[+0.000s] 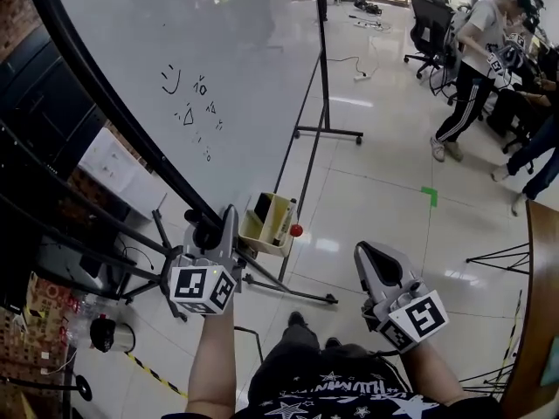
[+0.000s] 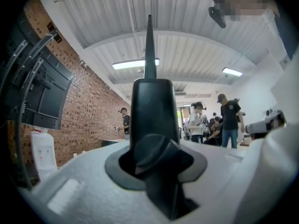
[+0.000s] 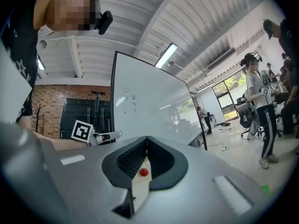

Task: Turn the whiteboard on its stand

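Observation:
The whiteboard (image 1: 227,68) has a black frame (image 1: 113,112) and a few small marker scribbles, and it leans across the upper left of the head view on its black stand. My left gripper (image 1: 208,230) is shut on the frame's lower edge, next to a yellow marker tray (image 1: 266,225) with a red knob (image 1: 296,230). In the left gripper view the frame's black bar (image 2: 152,106) runs up between the jaws of the left gripper (image 2: 154,148). My right gripper (image 1: 371,256) hangs free over the floor, shut and holding nothing. In the right gripper view, the whiteboard (image 3: 149,101) stands beyond the right gripper (image 3: 146,141).
The stand's far upright and foot (image 1: 327,129) rest on the glossy floor. A brick wall with black panels (image 1: 26,103) is close on the left. A person (image 1: 476,51) and an office chair (image 1: 430,24) are at the back right. A wooden table edge (image 1: 537,321) lies on the right.

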